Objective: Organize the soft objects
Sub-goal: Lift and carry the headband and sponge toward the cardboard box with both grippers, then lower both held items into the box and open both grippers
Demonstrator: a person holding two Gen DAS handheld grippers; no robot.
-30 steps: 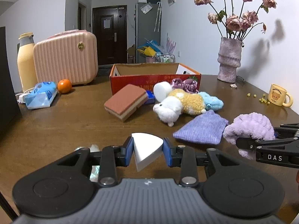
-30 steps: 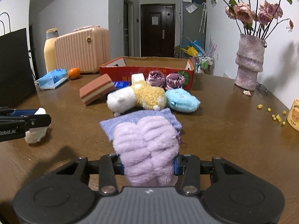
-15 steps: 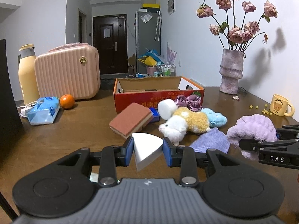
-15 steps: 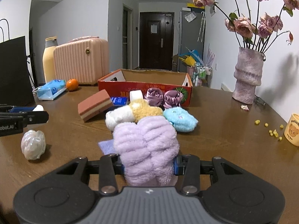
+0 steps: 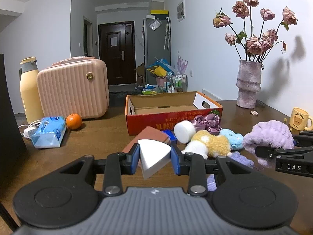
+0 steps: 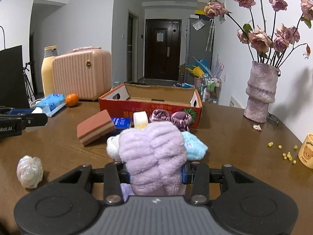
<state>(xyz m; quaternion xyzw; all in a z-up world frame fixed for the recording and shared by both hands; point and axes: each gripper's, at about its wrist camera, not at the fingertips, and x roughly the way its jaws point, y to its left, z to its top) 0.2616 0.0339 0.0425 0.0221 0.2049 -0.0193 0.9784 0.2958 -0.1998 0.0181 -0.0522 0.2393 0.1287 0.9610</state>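
Before the one red box [image 6: 150, 105], two purple scrunchies [image 6: 169, 117], one white roll [image 6: 139, 118].

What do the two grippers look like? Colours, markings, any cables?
Both match: matte black linkage arms, silver pivot screws, blue finger pads, ribbed grey housing with round black discs. The left gripper reads "bot.AI" on its side in the right wrist view; the right gripper reads "DAS" in the left wrist view. No cables visible.

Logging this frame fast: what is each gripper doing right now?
Left gripper: closed on a white sponge wedge.
Right gripper: closed on a fluffy purple cloth.
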